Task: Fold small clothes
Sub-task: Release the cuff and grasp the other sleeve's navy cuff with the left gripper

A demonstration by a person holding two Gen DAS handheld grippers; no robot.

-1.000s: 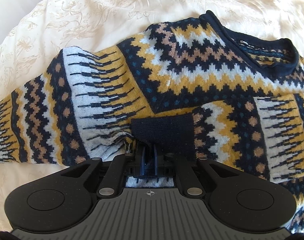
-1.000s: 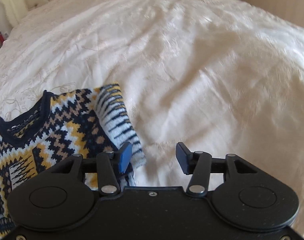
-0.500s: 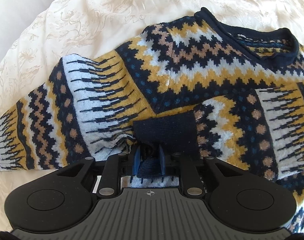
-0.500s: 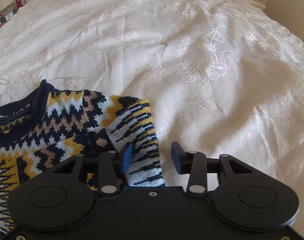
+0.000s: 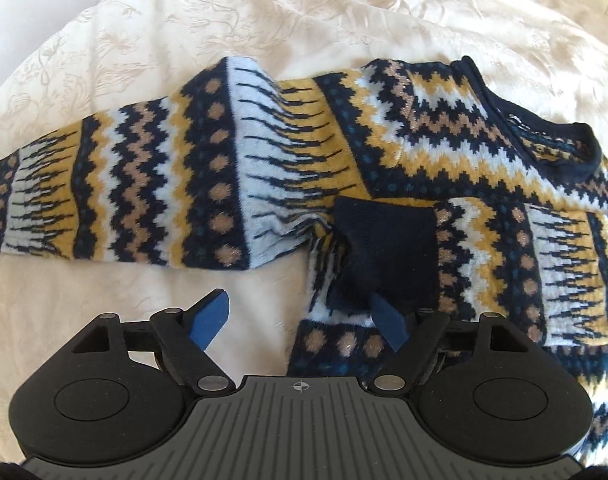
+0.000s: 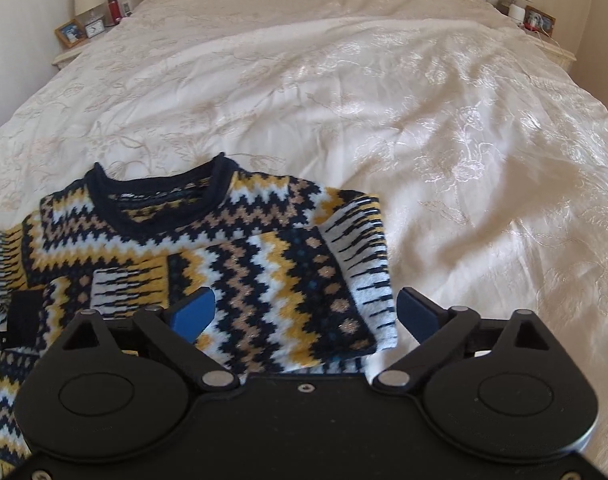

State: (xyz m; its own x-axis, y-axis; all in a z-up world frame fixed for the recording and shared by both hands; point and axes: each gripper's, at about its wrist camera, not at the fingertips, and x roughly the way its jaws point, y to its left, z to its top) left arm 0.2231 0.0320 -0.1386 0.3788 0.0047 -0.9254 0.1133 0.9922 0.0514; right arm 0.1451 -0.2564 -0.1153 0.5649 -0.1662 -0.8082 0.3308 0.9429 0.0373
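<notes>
Here there is one patterned sweater (image 5: 404, 148) on one bed (image 6: 384, 88), and two hand-held grippers, one per hand. The sweater lies flat on the cream embroidered bedspread, its navy neckline (image 6: 160, 200) toward the headboard. One sleeve (image 5: 144, 184) stretches straight out to the side across the cover; the other sleeve (image 6: 264, 280) is folded over the chest, its dark navy cuff (image 5: 388, 256) resting on the body of the knit.

The left hand-held gripper (image 5: 300, 322) stands released, its blue pads spread wide, one over bare bedspread and the other just at the lower edge of the cuff. Half a second ago those pads were pinched together on that cuff; they have since let it go and the cuff stays where it was laid. The right hand-held gripper (image 6: 308, 314) is likewise spread open, empty, hovering over the folded sleeve at the sweater's side edge, wider apart than before and looking further up the bed.

Two bedside tables flank the headboard: the left bedside table (image 6: 70, 54) carries a picture frame (image 6: 70, 33), a lamp and small items; the right bedside table (image 6: 560, 54) holds another frame.
</notes>
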